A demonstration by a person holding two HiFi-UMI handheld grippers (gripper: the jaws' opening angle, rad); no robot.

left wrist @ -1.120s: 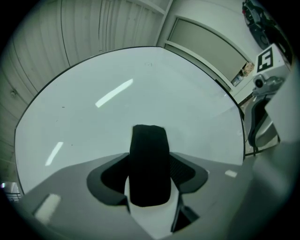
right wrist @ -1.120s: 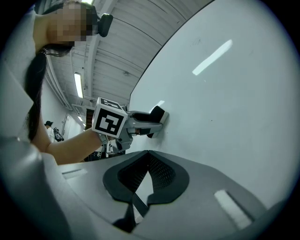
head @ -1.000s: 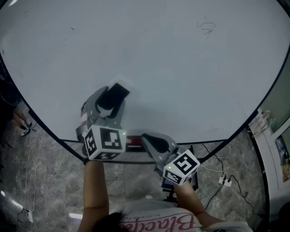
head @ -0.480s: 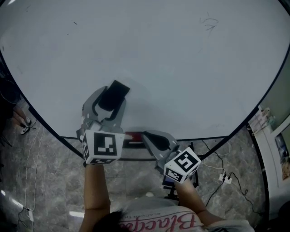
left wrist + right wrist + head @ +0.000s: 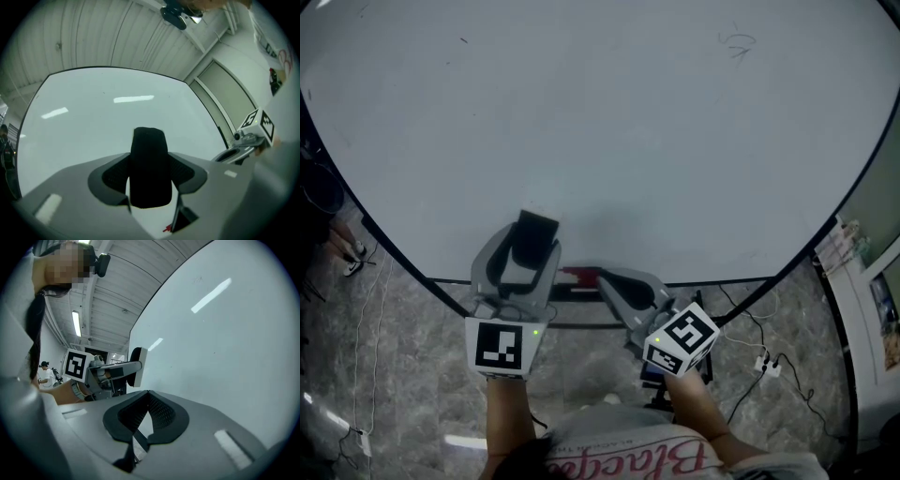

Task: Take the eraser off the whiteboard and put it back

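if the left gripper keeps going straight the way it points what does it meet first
The whiteboard, most likely: the left gripper points at its surface, and the eraser in its jaws would touch first. The gap is unclear.

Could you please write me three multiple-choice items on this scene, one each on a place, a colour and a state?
1. Where is the eraser?
A. on the floor
B. between the left hand-held gripper's jaws
C. on a chair
2. What colour is the eraser's body?
A. black
B. red
C. yellow
3. How do the right hand-held gripper's jaws stand?
A. wide apart
B. clamped on a marker
C. together, empty
Answers: B, the pads press its sides; A, it shows black in the left gripper view; C, the tips meet with nothing between.
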